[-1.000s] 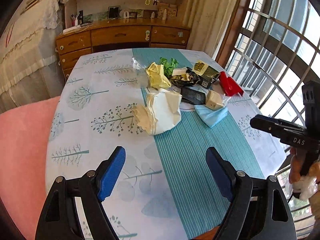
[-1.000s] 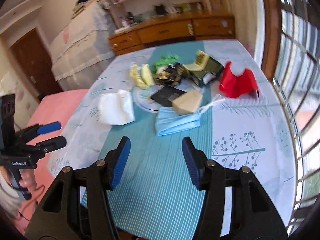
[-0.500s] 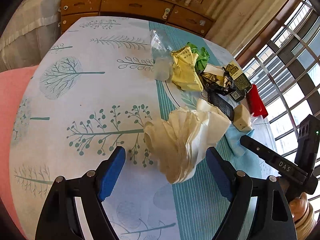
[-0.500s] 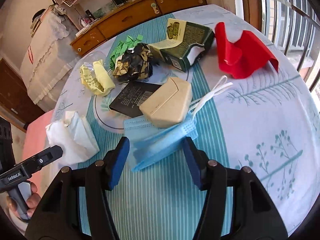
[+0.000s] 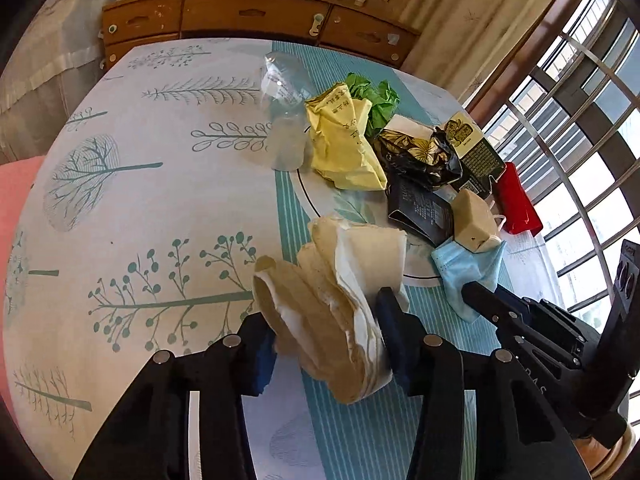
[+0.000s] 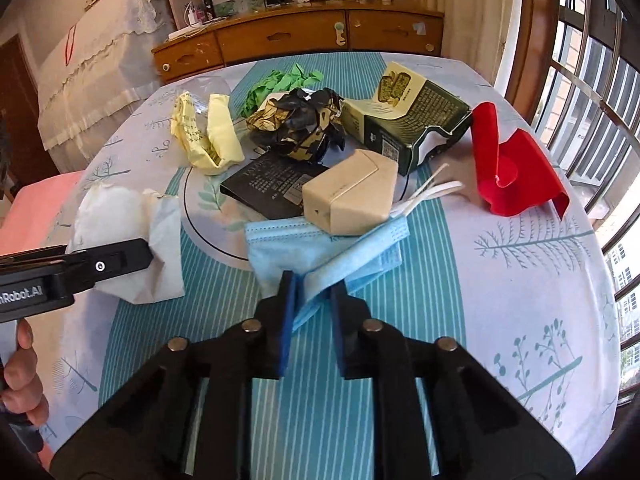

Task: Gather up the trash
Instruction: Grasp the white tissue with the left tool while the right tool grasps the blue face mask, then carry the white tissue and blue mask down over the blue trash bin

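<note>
Your left gripper (image 5: 326,330), open a second ago, now clamps the crumpled white paper wad (image 5: 340,304); your right gripper (image 6: 314,304) has pinched the blue face mask (image 6: 320,252). Both lie on the tree-print tablecloth (image 6: 520,280), before a wooden dresser (image 6: 280,40).

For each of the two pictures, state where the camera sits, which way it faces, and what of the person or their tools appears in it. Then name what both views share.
Left wrist: sits on the left hand-held gripper, faces across the table toward the dresser; its fingers clamp the crumpled tissue; the right hand-held gripper shows at right.
Right wrist: sits on the right hand-held gripper, faces the dresser too; its fingers pinch the blue mask; the left hand-held gripper and a hand show at left.
Shared: tissue, mask, yellow wrapper, red plastic piece.
</note>
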The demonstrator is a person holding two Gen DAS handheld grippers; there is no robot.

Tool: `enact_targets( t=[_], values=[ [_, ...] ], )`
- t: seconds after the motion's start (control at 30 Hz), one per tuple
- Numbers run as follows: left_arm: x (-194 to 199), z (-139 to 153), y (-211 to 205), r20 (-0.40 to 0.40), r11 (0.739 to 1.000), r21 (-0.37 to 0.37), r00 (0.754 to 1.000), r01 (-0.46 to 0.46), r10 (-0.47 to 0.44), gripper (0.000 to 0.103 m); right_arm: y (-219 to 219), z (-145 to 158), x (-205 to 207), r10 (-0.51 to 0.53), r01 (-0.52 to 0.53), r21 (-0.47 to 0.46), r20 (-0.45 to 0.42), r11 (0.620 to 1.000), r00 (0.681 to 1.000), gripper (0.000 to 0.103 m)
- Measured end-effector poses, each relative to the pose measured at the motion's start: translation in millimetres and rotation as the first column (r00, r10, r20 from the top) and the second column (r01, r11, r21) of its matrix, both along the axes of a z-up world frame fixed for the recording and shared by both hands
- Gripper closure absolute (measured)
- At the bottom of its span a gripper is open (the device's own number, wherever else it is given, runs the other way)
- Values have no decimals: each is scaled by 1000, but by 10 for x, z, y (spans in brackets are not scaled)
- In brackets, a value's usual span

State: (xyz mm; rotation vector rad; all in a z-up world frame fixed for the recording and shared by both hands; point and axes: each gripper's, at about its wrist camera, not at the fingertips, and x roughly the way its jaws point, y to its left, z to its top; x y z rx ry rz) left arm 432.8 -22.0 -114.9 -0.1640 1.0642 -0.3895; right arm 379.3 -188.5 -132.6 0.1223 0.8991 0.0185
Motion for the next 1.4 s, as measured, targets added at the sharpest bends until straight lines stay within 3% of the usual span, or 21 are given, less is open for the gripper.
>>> enact_targets(
  t=[0.2,0.47,0.73,0.97,1.2,1.4],
  values=[
    [-215,174,-114,69,997,67,997,27,-32,72,-64,191,-275,66,-68,42,49,997,997,99],
    [-737,587,-97,151,993,90,985,70,-83,74,1,656,-853,166,-169,6,156,986,974,99],
    [-1582,1097,77,226,988,101,964,119,-139,74,127,1101,-1642,261,-264,-21,248,964,933,99],
    [-2504,1350,226,286,981,117,941,154,-182,74,312,1332,-2479,360,-350,-89,306,933,881,99],
    [-3491,1186,294,331,965,160,909,209,-252,74,525,1226,-3375,496,-464,-175,324,869,806,99],
    [-4123,560,253,301,943,206,900,262,-316,74,639,648,-3921,579,-548,-188,263,815,771,99]
  ],
)
